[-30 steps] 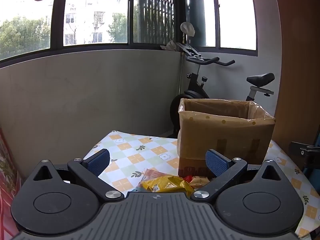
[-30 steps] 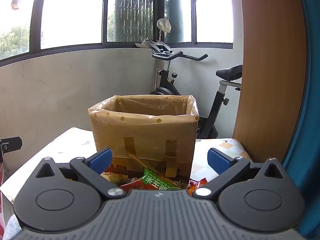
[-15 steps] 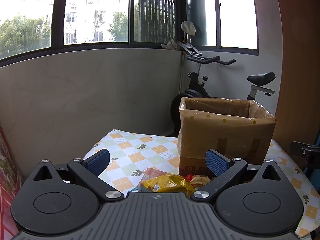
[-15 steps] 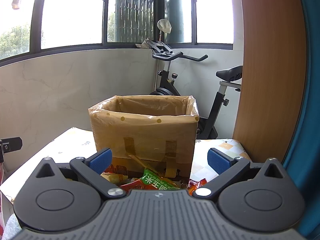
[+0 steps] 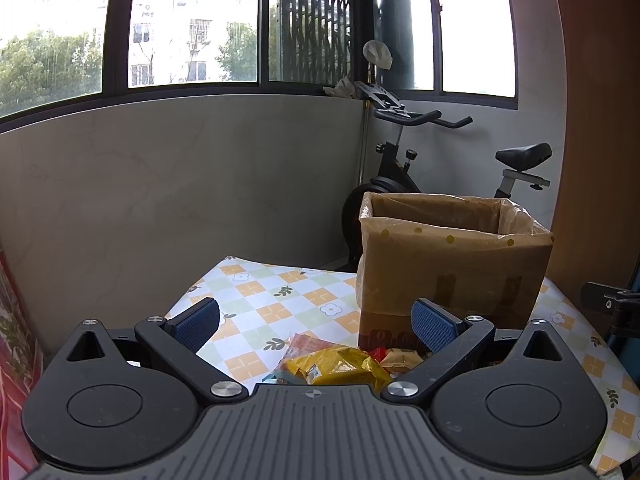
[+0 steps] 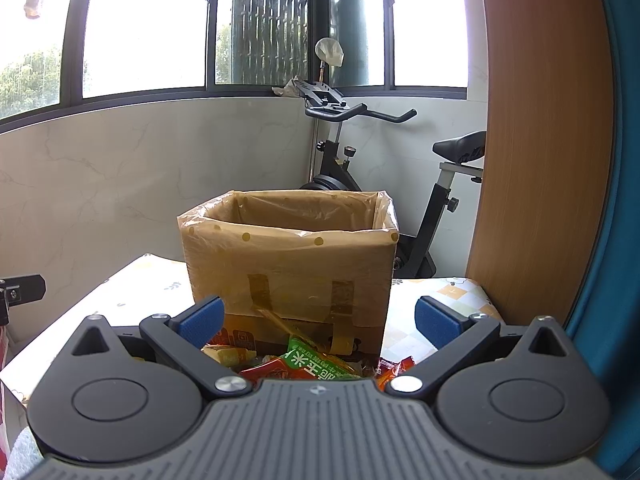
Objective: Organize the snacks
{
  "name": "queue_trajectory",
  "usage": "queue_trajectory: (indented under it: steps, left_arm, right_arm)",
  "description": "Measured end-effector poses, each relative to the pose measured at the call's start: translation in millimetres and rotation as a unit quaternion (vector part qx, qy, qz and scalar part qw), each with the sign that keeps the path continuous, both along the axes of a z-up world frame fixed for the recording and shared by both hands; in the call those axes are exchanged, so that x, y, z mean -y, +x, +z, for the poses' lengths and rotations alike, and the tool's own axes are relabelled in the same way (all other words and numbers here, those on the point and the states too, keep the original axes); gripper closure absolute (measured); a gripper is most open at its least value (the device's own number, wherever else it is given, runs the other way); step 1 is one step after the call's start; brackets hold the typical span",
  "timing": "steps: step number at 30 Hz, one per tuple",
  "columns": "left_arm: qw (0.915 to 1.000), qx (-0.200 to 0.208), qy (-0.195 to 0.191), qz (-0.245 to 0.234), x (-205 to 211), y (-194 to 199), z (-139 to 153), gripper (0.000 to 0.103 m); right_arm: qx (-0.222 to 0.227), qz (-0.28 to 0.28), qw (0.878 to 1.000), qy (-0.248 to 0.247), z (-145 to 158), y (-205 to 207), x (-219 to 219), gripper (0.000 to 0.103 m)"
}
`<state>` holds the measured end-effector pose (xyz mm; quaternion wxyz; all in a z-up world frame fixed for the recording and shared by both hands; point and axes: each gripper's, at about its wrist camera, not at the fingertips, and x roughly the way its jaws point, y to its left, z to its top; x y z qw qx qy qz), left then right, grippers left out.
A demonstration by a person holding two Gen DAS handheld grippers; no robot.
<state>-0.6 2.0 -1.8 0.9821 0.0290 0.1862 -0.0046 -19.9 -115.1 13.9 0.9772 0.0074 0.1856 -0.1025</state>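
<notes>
your left gripper (image 5: 316,322) hangs above the tabletop (image 5: 280,300) with its blue pads (image 5: 198,322) spread wide and nothing between them. just below it lies a yellow packet (image 5: 340,366) at the near edge of a snack pile, close against the front of the box (image 5: 452,268). the box stands upright on the checked cloth, open at the top, with a clear dotted liner (image 5: 452,236) folded over its rim.

your right gripper (image 6: 318,322) is also spread apart and empty, facing the box (image 6: 288,268) head on. under it you can see a green packet (image 6: 316,366) with white lettering, a red packet (image 6: 264,372) touching it on the left, a pale yellow one (image 6: 230,354) further left, and an orange-red wrapper (image 6: 394,368) to the right. all of them lie on the tabletop just in front of the box, not inside it. an exercise bike (image 6: 360,152) stands behind the box by the wall.
</notes>
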Motion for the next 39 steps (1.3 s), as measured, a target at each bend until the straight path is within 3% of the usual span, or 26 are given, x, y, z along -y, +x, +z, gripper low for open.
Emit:
queue_trajectory:
  steps: [12, 18, 22, 30, 35, 39]
  left_arm:
    - [0.9998, 0.004, -0.019, 0.004, -3.1, 5.9, -0.5, 0.000]
    - [0.9987, 0.035, -0.017, 0.034, -17.7, 33.3, 10.6, 0.000]
    - [0.9988, 0.024, -0.019, 0.039, -26.6, 61.1, 11.7, 0.000]
    - [0.9994, 0.018, 0.026, 0.015, -25.1, 99.7, -5.4, 0.000]
    - [0.9989, -0.039, -0.024, -0.011, -31.6, 117.1, -43.5, 0.001]
    - [0.9933, -0.082, -0.079, -0.021, -40.6, 122.9, -76.6, 0.001]
  right_arm:
    - [0.007, -0.004, 1.000, 0.008, -1.8, 1.5, 2.2, 0.000]
    - [0.041, 0.000, 0.999, 0.004, 3.2, 12.4, 17.6, 0.000]
    - [0.053, -0.012, 0.998, 0.010, 4.2, 28.7, 33.5, 0.000]
    - [0.070, -0.021, 0.997, 0.010, -12.0, 55.5, 53.0, 0.000]
    - [0.047, -0.017, 0.999, 0.021, -39.3, 66.9, 56.1, 0.000]
    - [0.021, -0.010, 0.999, 0.030, -64.1, 73.9, 53.9, 0.000]
